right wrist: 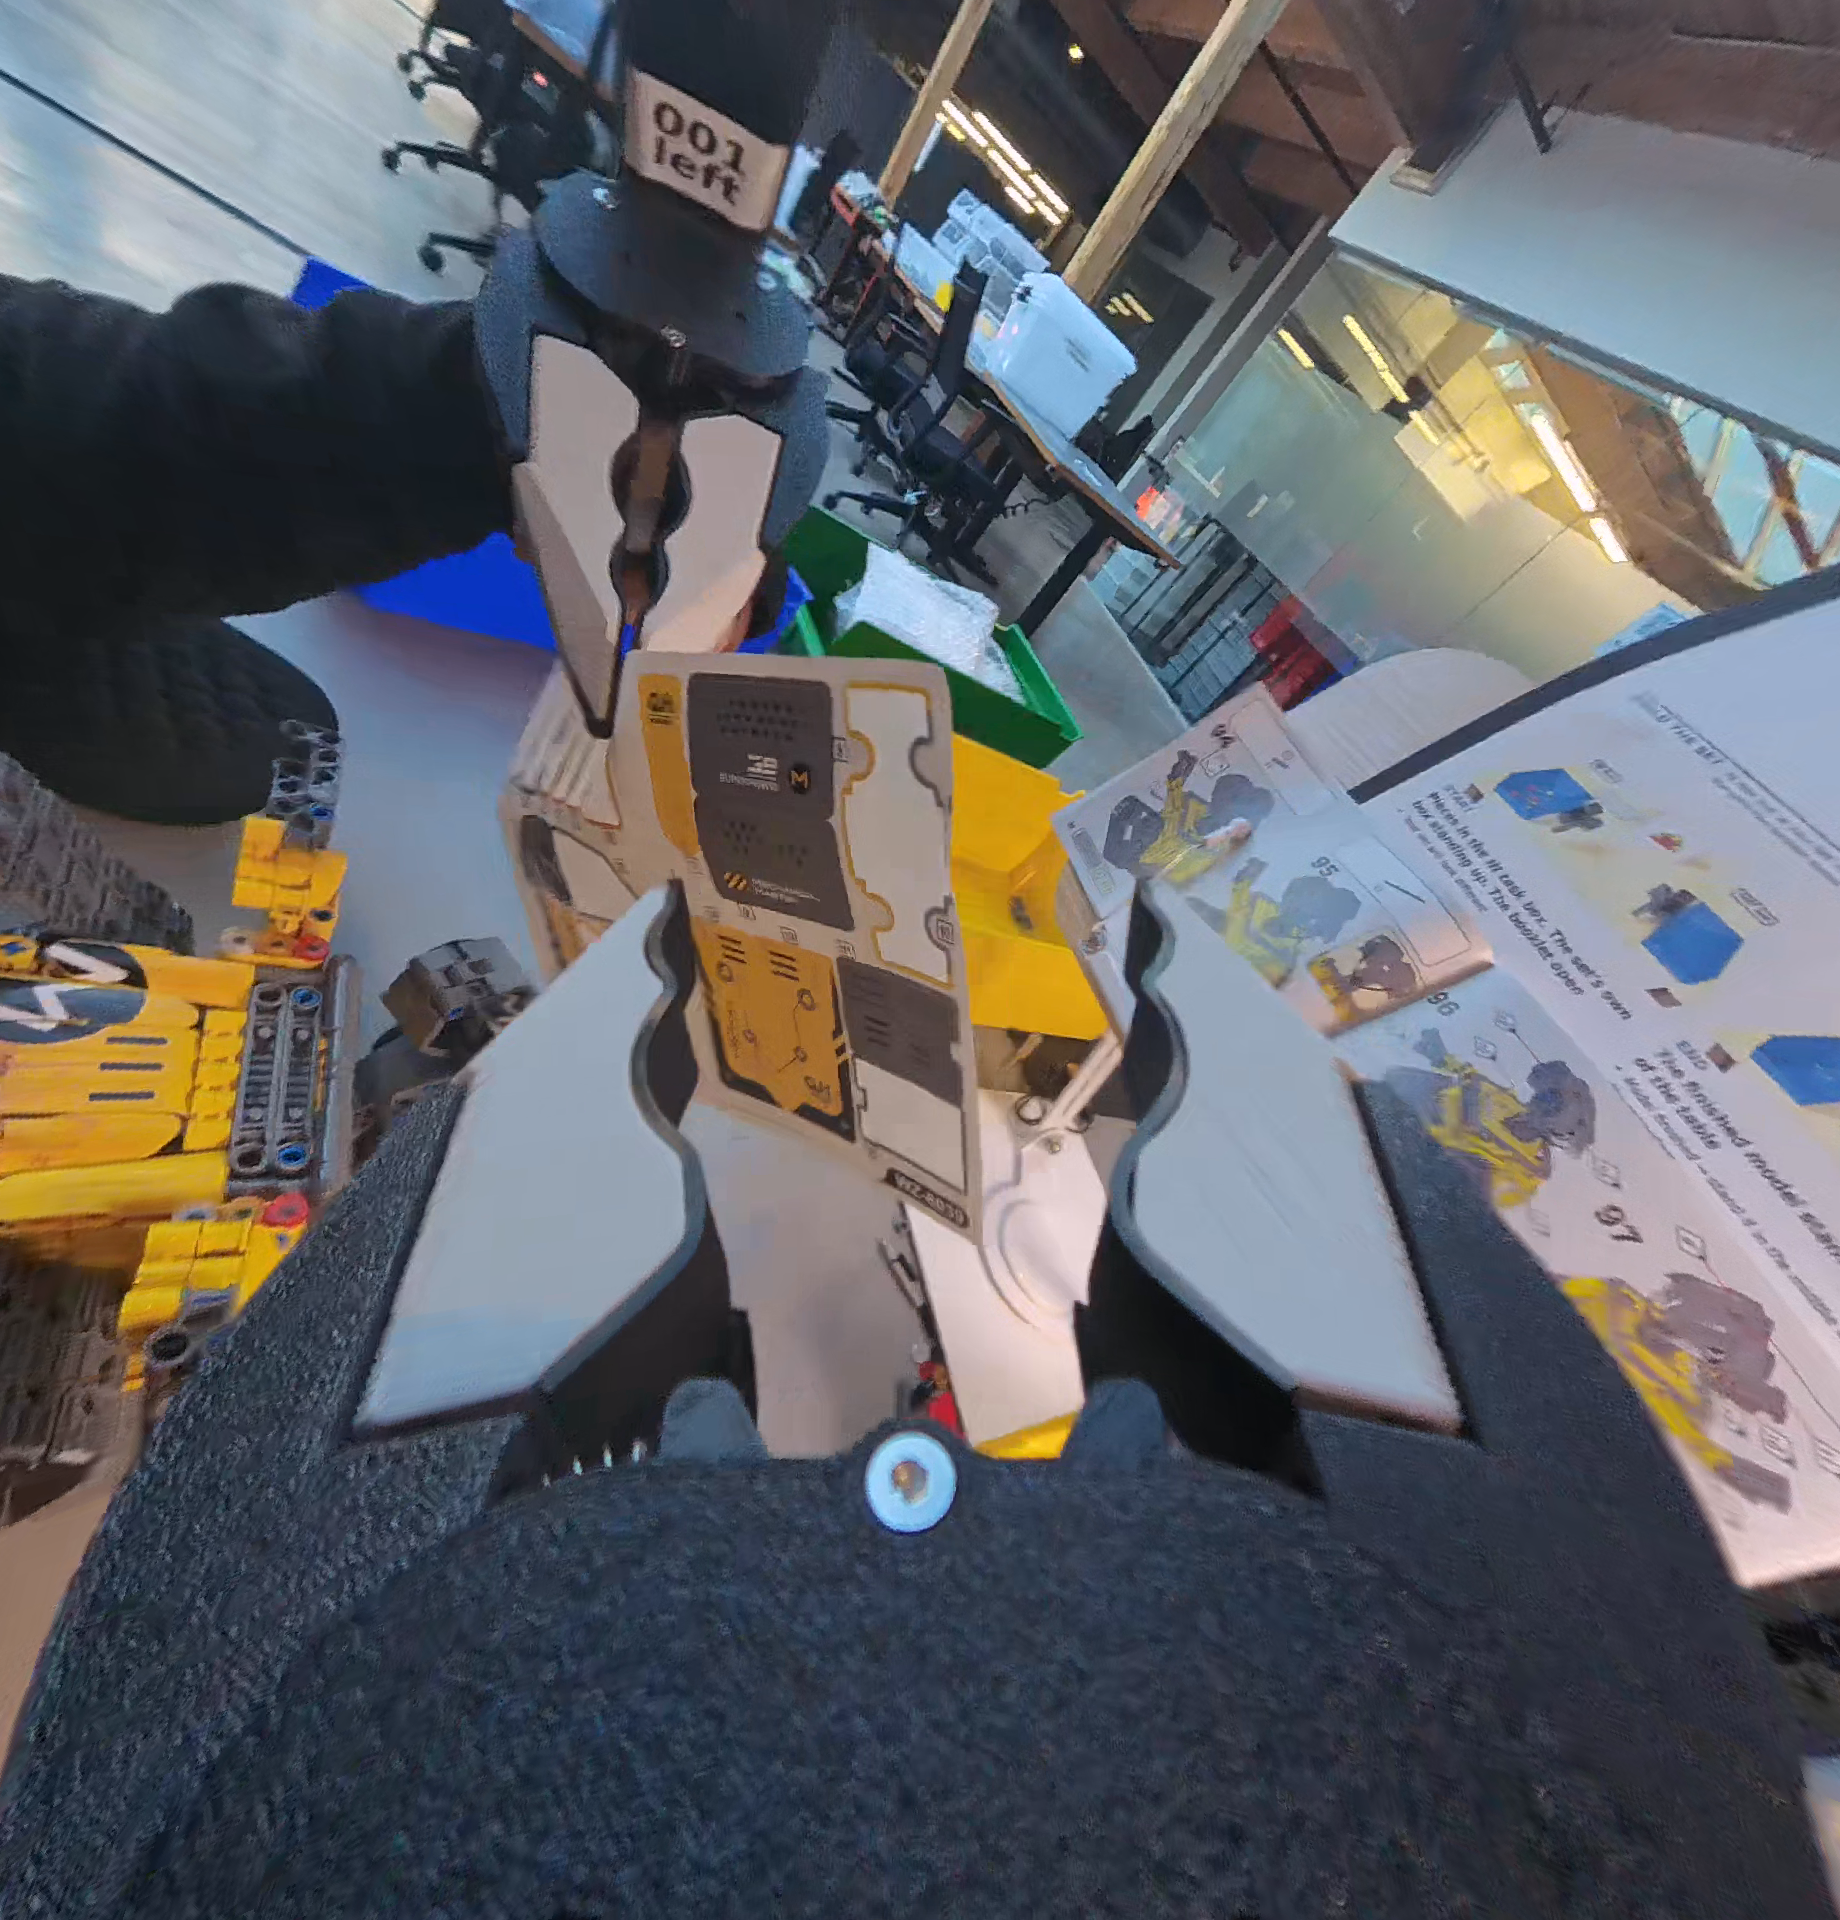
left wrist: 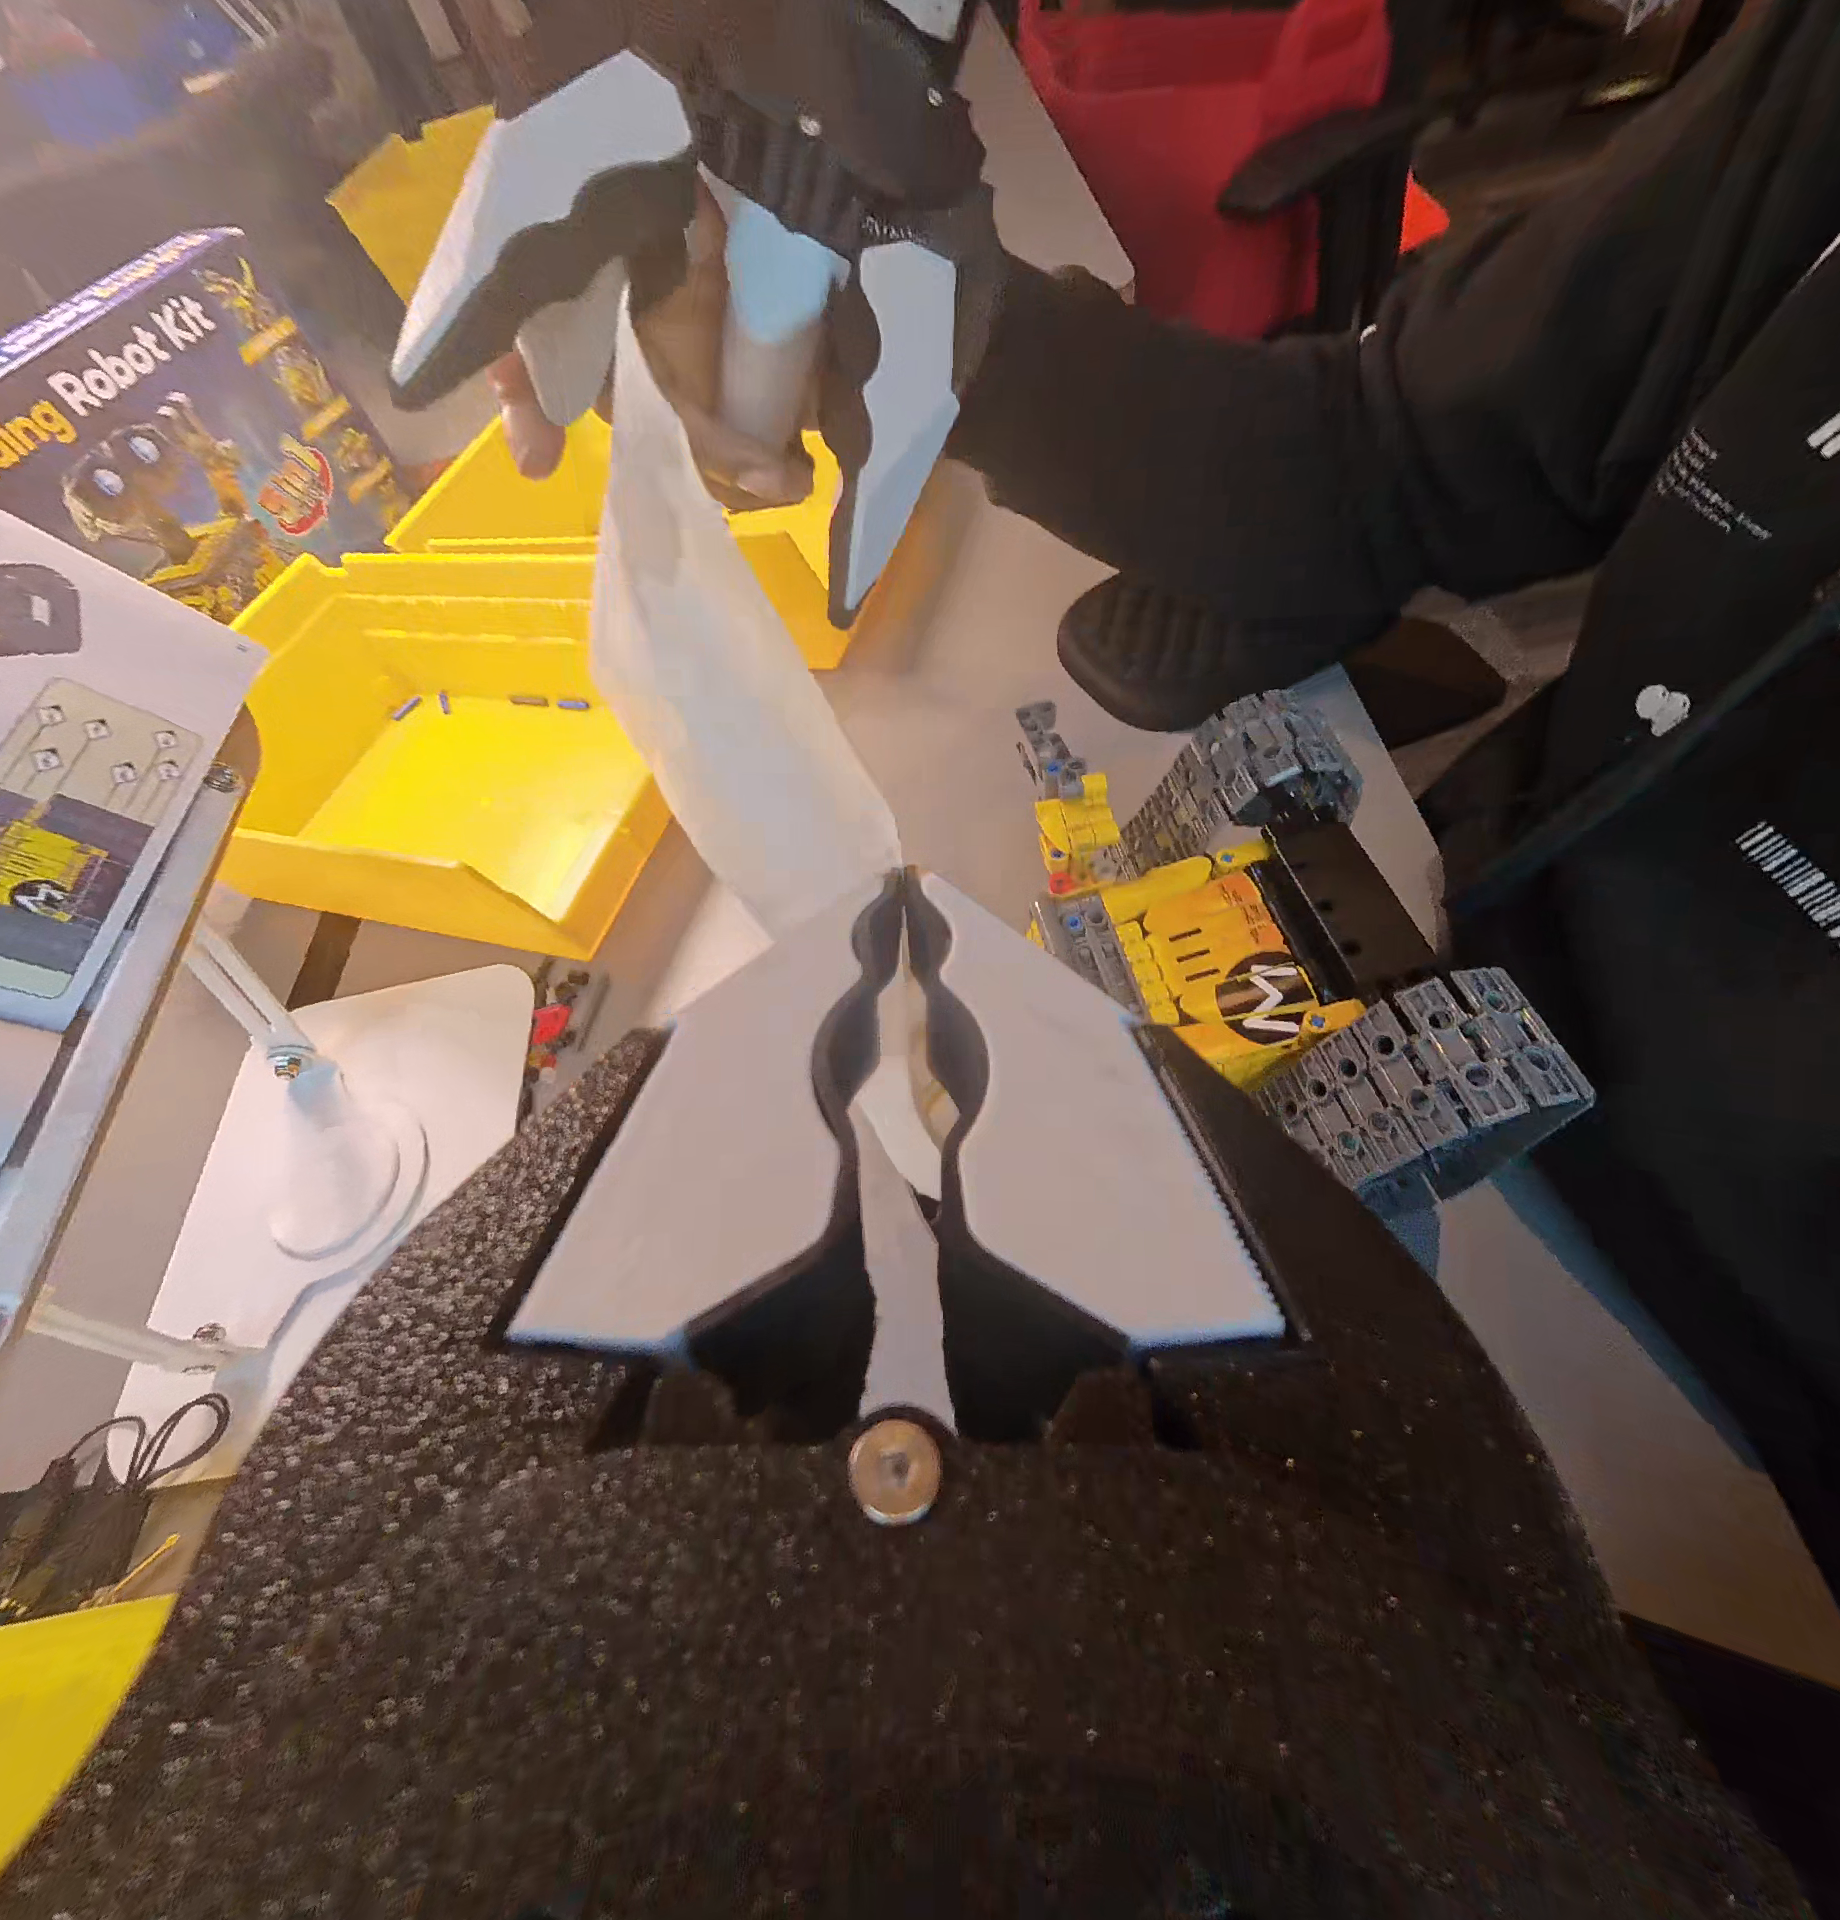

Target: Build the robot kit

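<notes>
**Sticker sheet hung between two grippers: left pinching, right open**

Left gripper (left wrist: 903, 883): jaws pressed together on one corner of the sticker sheet (right wrist: 791, 883). In the right wrist view this gripper comes down from the upper centre of the frame and pinches the sheet's upper left corner. The sheet hangs from that pinch alone, clear of the table (left wrist: 999, 644).

Right gripper (right wrist: 908, 904): jaws spread wide, nothing clamped. The sheet's lower half stands in the gap between the two fingers, printed face toward this camera, with yellow, dark grey and white decals on it. The left finger overlaps the sheet's edge in the picture; contact cannot be told. The right finger is well apart from it.

Left wrist view shows the sheet's plain white back, twisted, running from the frame centre up to the open right gripper at the top. A black sleeve (left wrist: 1207, 468) enters from the right.

Surroundings:
- yellow and grey brick model (left wrist: 1238, 935) with tracks, on the table, right of centre in the left wrist view
- yellow tray (left wrist: 428, 790), left of centre, a few small blue pins in it
- kit box (left wrist: 168, 416), upper left
- instruction booklet (right wrist: 1622, 987), propped open, right side of the right wrist view
- green bin (right wrist: 1009, 686) and blue bin (right wrist: 459, 592) behind the sheet
</notes>
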A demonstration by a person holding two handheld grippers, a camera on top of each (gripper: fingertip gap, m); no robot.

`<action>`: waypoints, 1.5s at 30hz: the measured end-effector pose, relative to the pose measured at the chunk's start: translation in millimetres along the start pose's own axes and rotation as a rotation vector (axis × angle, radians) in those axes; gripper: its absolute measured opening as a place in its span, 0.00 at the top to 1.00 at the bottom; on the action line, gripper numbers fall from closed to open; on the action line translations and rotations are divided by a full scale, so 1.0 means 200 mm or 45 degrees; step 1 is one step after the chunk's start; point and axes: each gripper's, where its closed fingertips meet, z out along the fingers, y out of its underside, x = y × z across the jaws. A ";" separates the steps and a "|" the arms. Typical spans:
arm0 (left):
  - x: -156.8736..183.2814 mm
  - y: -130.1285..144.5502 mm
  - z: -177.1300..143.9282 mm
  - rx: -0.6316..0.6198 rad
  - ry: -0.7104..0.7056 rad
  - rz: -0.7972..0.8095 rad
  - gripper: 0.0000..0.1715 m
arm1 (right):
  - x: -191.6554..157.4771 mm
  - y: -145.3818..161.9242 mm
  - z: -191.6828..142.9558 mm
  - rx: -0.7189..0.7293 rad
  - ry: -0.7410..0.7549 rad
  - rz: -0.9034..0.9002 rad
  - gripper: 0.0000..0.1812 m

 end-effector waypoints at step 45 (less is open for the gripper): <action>-0.20 -0.08 0.08 0.323 -0.095 -0.258 1.00 | -0.12 0.06 0.24 -0.077 -0.048 0.175 0.57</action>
